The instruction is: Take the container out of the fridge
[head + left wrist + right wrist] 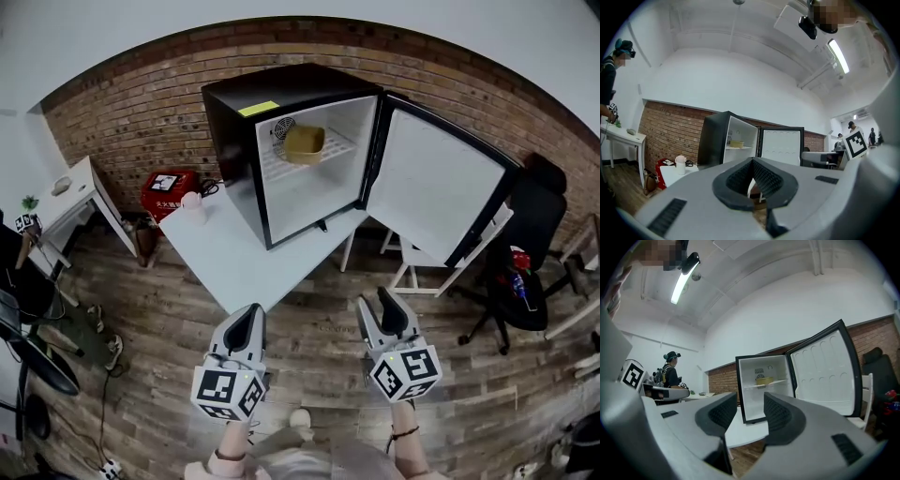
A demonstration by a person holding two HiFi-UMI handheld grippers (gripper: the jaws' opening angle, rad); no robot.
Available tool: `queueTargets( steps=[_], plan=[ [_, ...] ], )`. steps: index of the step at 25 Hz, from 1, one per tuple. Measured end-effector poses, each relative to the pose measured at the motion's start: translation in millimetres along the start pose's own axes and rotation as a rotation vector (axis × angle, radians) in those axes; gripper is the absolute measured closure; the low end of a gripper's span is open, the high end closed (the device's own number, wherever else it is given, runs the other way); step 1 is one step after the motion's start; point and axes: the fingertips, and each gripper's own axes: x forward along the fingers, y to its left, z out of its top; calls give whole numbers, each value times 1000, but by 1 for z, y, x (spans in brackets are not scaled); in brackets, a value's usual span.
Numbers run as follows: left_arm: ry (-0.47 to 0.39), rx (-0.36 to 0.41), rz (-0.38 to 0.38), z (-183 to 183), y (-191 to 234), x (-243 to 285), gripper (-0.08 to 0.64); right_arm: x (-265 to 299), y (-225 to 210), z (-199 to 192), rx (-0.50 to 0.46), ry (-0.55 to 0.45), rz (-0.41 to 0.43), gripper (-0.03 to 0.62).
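Note:
A yellow container [304,142] sits on the wire shelf inside the black mini fridge [232,120], whose door [433,185] hangs wide open to the right. The container [737,144] shows small and far off in the left gripper view, and the container [764,379] likewise in the right gripper view. My left gripper [251,313] hovers over the wooden floor in front of the table, its jaws shut and empty [753,161]. Beside it my right gripper [375,301] is open, with nothing in the gap [749,408]. Both are well short of the fridge.
The fridge stands on a white table [234,258] with a small white jug [193,206] at its left. A white chair [422,272] stands under the open door, and a black office chair [527,248] is at the right. A red box [169,190] and a white side table [80,197] are at the left. A person [670,375] stands farther off.

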Motion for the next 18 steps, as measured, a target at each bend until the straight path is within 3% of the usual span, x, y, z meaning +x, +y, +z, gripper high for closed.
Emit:
queueTargets(
  steps=[9,18],
  plan=[
    [4,-4,-40,0,14,31,569,28,-4,-5,-13,13,-5,430],
    [25,-20,-31,-6,25,52,569,51,-14,-6,-30,28,1,430]
  ],
)
